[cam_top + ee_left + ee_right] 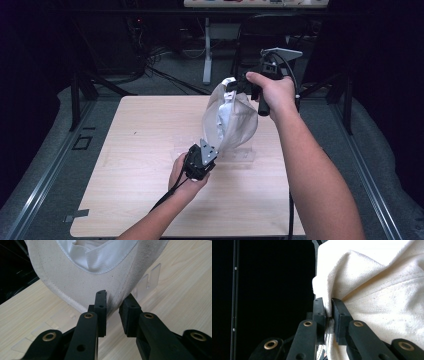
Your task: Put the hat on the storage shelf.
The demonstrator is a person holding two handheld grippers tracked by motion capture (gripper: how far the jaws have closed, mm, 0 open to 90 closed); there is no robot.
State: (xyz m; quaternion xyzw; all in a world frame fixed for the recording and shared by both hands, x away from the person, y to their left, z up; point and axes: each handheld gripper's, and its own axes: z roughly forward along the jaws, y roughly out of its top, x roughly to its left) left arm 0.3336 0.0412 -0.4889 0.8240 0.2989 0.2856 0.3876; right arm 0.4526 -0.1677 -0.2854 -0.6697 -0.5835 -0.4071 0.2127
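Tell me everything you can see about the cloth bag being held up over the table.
The cloth bag is off-white, of coarse canvas-like weave with a smoother white lining and stitched hem at its open mouth. It hangs slack and rounded above the wooden table, stretched between two grippers. The right gripper pinches a bunched fold at its far upper end, jaws shut on it. The left gripper straddles its near lower edge, with a gap still visible on one side. Clear plastic pieces lie on the table below.
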